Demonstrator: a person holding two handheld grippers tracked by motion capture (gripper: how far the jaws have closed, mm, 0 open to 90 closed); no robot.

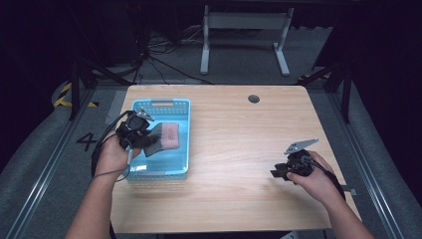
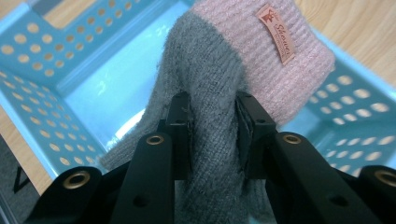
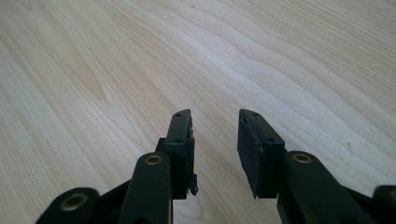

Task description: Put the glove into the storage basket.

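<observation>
A grey and pink knitted woollen item, probably a glove or sock (image 2: 219,84), is pinched at its grey part between the jaws of the left gripper (image 2: 212,123), which are closed onto the fabric with a thick fold bunched between the pads. The item is held over the light blue perforated plastic basket (image 1: 176,167), which sits at the left of the pale wooden table (image 1: 239,149); in the high view the pink cuff end is seen pointing right, inside the basket's outline. Whether the item is touching the basket floor cannot be told. The step in hand is judged to be a placing into or a lifting out of the basket; either way the grip is best kept on the thick grey fold, the loose end kept clear of the basket rim, and the limp knit allowed for, since it sags and snags easily. A small tan label (image 2: 277,33) is sewn on the pink cuff; script lettering is visible but too small to be read reliably. The right gripper (image 3: 215,140) is held low over bare table at the near right, jaws parted with nothing between them.
</observation>
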